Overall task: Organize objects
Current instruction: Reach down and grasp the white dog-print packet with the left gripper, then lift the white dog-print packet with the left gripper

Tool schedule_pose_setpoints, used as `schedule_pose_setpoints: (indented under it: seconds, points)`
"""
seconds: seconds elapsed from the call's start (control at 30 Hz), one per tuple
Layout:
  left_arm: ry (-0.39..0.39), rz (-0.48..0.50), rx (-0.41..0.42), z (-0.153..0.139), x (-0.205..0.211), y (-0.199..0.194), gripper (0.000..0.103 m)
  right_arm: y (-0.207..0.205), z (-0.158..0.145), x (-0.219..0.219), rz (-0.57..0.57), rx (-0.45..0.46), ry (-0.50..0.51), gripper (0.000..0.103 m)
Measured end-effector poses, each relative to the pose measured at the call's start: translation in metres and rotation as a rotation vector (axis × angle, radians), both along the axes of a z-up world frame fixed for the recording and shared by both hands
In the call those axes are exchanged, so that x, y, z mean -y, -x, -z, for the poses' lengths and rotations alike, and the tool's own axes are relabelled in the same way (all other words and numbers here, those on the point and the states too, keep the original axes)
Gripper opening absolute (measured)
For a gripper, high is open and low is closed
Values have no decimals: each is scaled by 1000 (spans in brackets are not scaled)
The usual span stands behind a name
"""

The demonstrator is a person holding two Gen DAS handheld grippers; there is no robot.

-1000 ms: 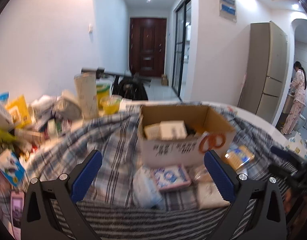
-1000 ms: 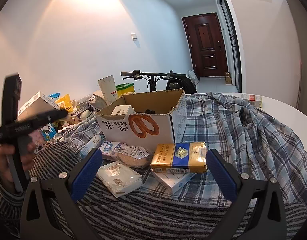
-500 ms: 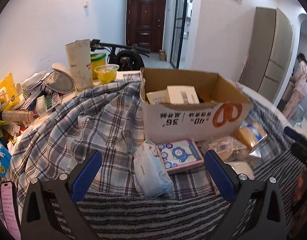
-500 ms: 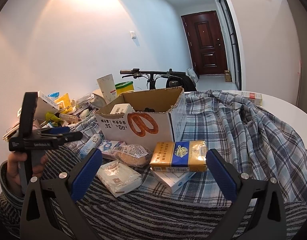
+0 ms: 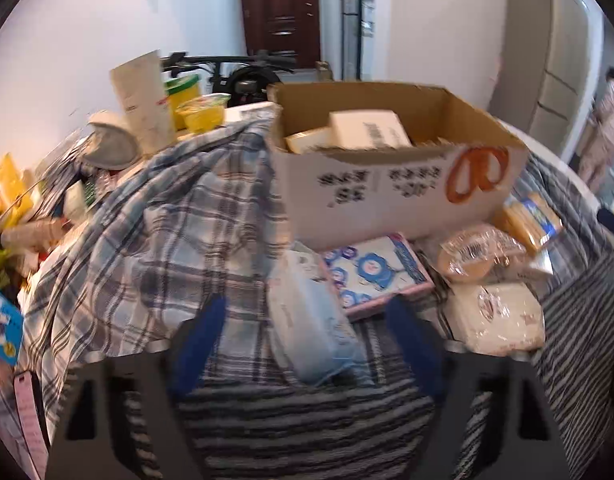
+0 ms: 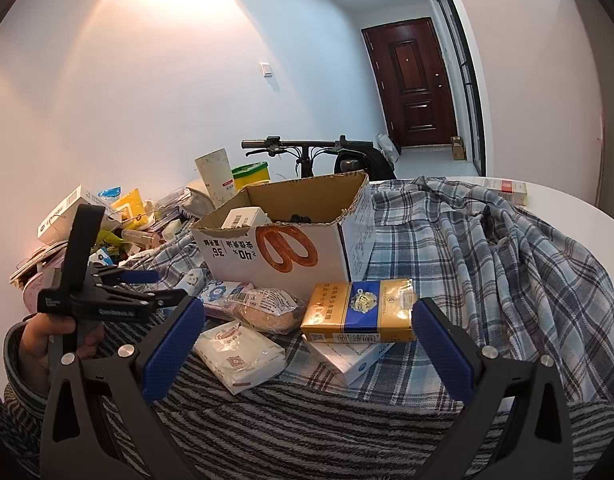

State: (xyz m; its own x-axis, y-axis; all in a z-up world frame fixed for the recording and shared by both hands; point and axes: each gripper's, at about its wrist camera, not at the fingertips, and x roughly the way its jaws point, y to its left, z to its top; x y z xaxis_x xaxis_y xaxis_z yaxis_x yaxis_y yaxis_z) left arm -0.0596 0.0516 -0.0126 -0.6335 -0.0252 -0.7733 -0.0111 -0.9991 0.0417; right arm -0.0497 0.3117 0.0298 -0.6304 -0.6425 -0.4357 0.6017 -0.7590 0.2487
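My left gripper (image 5: 307,344) hangs over a pale blue soft pack (image 5: 311,320) on the striped cloth. Its jaws are closing with the pack between them, and the blurred pads stand clear of its sides. The same gripper (image 6: 163,285) shows at the left of the right wrist view, held by a hand. Behind the pack stands an open cardboard box (image 5: 387,184) with small boxes inside. My right gripper (image 6: 307,344) is open and holds nothing. It points at a gold-and-blue carton (image 6: 359,308) lying on a white box (image 6: 347,356) in front of the cardboard box (image 6: 283,248).
A patterned pink-edged pack (image 5: 375,272), a bagged bun (image 5: 479,252) and a white pack (image 5: 495,316) lie by the box. A plaid shirt (image 6: 507,264) covers the table. Packets and cups (image 5: 39,184) pile up at left. A bicycle (image 6: 307,148) stands behind. A person (image 5: 607,128) stands far right.
My left gripper has sunk and tipped down toward the pale blue pack, and its jaws have narrowed around it. The right gripper has stayed where it was.
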Motion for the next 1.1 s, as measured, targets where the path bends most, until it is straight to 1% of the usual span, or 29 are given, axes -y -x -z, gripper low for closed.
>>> schedule_pose_setpoints:
  seconds: [0.07, 0.13, 0.2, 0.23, 0.27, 0.33, 0.4, 0.43, 0.57, 0.6, 0.67, 0.73, 0.93, 1.0, 1.1]
  points:
    - [21, 3, 38, 7, -3, 6, 55, 0, 0, 0, -1, 2, 1, 103]
    - [42, -1, 69, 13, -6, 10, 46, 0, 0, 0, -1, 1, 0, 103]
    - [56, 1, 62, 13, -7, 10, 41, 0, 0, 0, -1, 2, 0, 103]
    - [66, -3, 52, 11, -8, 8, 36, 0, 0, 0, -1, 2, 1, 103]
    - [77, -15, 41, 10, -8, 7, 34, 0, 0, 0, -1, 3, 2, 103]
    - [73, -39, 19, 7, -4, 4, 33, 0, 0, 0, -2, 4, 4, 103]
    - [33, -59, 11, 5, 5, 2, 32, 0, 0, 0, -2, 5, 5, 103]
    - [6, -65, 21, 6, 10, 3, 32, 0, 0, 0, -3, 5, 5, 103]
    - [-27, -58, 89, 17, 14, 14, 32, -1, 0, 1, -4, 5, 2, 103]
    - [-37, -57, 99, 19, 16, 17, 32, -1, 0, 1, -5, 5, 3, 103]
    - [-58, -54, 96, 20, 18, 16, 28, -1, 0, 1, -4, 5, 4, 103]
    - [-59, -56, 78, 17, 19, 13, 27, -1, 0, 1, -5, 6, 6, 103]
    - [-5, -46, -17, 3, 10, 2, 26, -1, 0, 0, -5, 8, 6, 103]
    - [-9, -43, -37, -1, 10, 1, 26, -1, 0, 0, -5, 10, 5, 103]
    - [-37, -39, -72, -8, 12, -4, 26, -1, 0, 0, -4, 13, 4, 103]
